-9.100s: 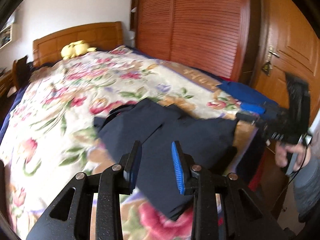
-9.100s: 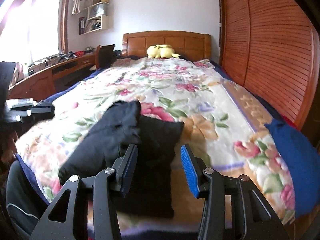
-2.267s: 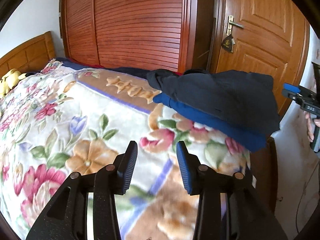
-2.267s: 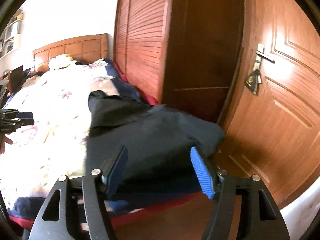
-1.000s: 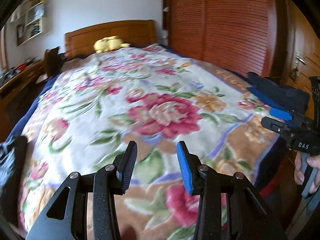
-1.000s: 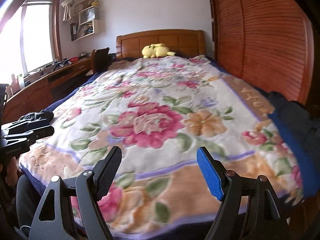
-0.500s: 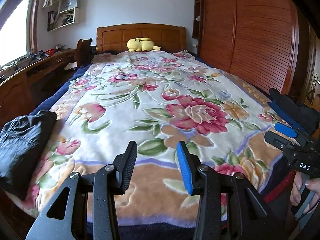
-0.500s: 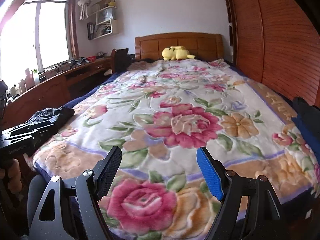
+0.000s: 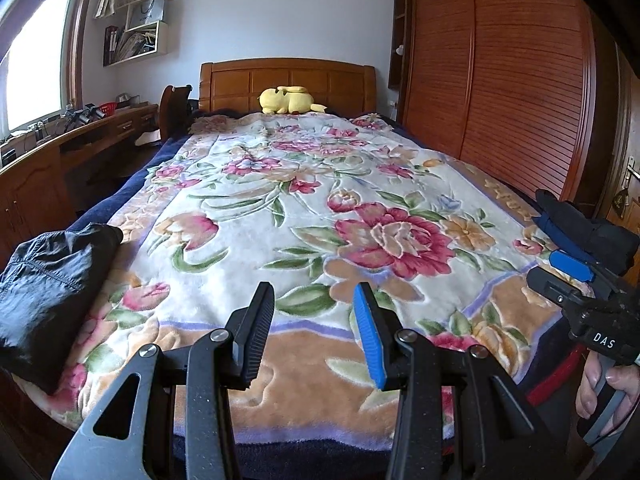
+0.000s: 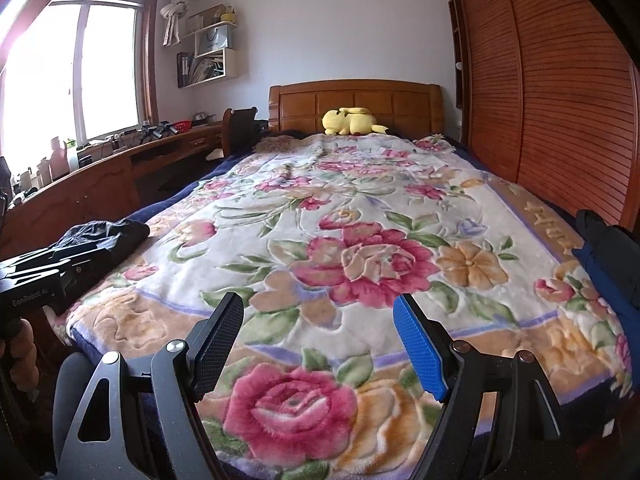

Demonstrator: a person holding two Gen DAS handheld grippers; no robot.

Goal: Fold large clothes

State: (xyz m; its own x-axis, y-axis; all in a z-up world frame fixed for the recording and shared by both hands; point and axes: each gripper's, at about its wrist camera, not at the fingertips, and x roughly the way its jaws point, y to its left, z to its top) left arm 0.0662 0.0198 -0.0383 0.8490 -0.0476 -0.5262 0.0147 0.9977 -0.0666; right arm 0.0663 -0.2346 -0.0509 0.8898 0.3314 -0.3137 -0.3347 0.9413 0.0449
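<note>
A crumpled black garment [image 9: 52, 280] lies on the near left corner of the bed, and the right wrist view shows this garment [image 10: 108, 236] too. A folded dark stack [image 9: 588, 232] over a blue piece sits on the bed's right edge; the stack [image 10: 612, 256] is also in the right wrist view. My left gripper [image 9: 316, 332] hovers open above the foot of the floral blanket [image 9: 320, 208], holding nothing. My right gripper [image 10: 318, 340] stands wide open over the same end of the blanket [image 10: 360, 200], also with nothing in it. Neither gripper touches any cloth.
A yellow plush toy [image 9: 288, 100] rests by the wooden headboard [image 9: 288, 80]. A long wooden desk [image 10: 100, 176] and a chair [image 10: 240, 128] line the left wall. Louvred wardrobe doors [image 9: 520, 100] run along the right side. A hand [image 9: 600, 388] grips the other gripper's handle.
Both views have swung to face straight up the bed. The black garment at the left corner has come into view and the folded stack has slid to the right edge. Both grippers stay as open as before.
</note>
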